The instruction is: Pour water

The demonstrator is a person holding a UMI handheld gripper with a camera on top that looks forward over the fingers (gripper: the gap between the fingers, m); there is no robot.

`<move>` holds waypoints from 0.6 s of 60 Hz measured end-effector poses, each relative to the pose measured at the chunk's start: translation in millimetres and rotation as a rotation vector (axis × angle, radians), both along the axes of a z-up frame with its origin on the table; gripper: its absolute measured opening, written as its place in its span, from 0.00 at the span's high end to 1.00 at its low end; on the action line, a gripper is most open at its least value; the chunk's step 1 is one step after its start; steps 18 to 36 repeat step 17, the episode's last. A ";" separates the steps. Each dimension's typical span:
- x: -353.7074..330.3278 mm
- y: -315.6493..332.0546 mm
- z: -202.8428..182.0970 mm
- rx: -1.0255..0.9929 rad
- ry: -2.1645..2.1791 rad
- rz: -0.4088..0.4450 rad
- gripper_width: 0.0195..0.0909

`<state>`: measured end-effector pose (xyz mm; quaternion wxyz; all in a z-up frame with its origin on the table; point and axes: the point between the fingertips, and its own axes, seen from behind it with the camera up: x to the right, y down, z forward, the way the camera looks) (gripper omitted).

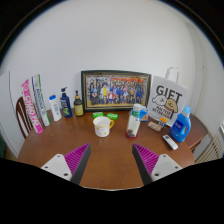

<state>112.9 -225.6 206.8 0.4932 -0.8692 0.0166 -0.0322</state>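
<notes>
A clear water bottle (134,121) with a blue cap stands upright on the round wooden table (110,155), well beyond my fingers and slightly right of centre. To its left stands a white cup (102,126) with a small green object (111,117) just behind it. My gripper (111,163) hovers over the near part of the table, open, with only bare wood between its magenta pads (74,158).
A framed group photo (116,90) leans on the wall behind. Several bottles (60,104) and a pink-and-white box (32,105) stand at the back left. A white gift bag (169,100), a blue detergent bottle (181,125) and small items sit at the right.
</notes>
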 end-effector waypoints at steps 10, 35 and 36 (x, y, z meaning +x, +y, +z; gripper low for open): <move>1.0 -23.6 4.1 -0.003 0.006 -0.018 0.08; 5.3 -34.0 2.9 -0.008 -0.009 -0.013 0.08; 5.3 -34.0 2.9 -0.008 -0.009 -0.013 0.08</move>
